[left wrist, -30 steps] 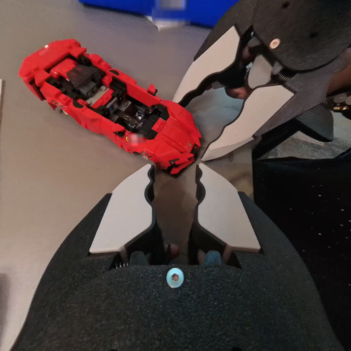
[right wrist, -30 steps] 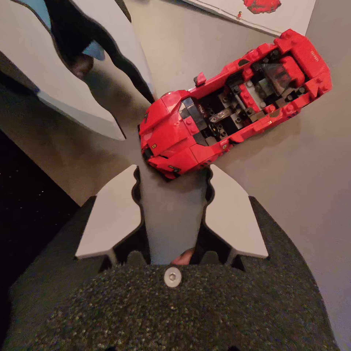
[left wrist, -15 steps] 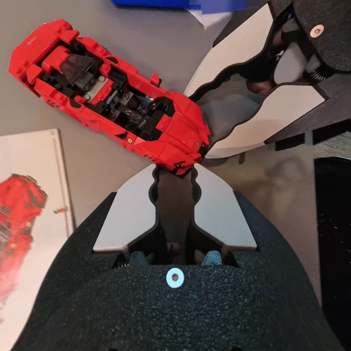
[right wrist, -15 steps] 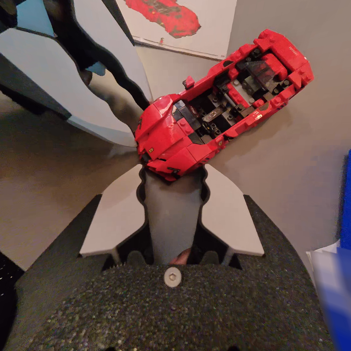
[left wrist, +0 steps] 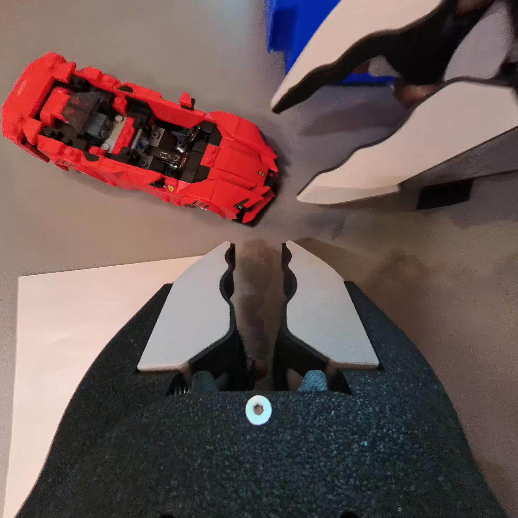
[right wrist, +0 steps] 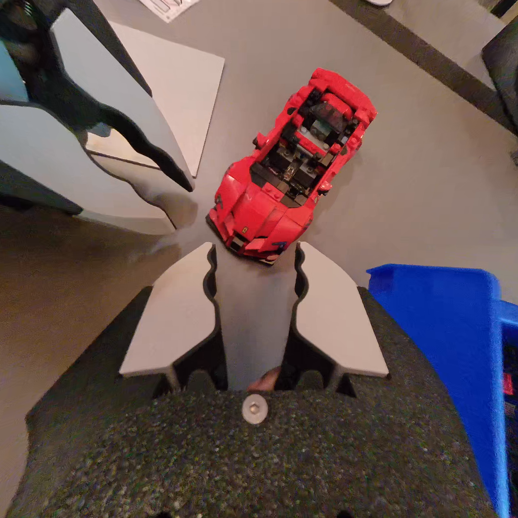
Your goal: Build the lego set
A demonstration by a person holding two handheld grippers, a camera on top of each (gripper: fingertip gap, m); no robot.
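The grey counter (left wrist: 140,33) carries everything. A white sheet (left wrist: 84,336) lies on it at the near left of the left wrist view, partly under the left tongs (left wrist: 256,245). A blue bin (right wrist: 448,336) stands at the right in the right wrist view, close beside the right tongs (right wrist: 253,246). The red lego car (left wrist: 134,140), its dark cockpit uncovered, rests on the counter between sheet and bin. Both tongs are spread and empty. The car's nose lies just ahead of the right tongs' tips, while the left tongs sit near it, clearly apart.
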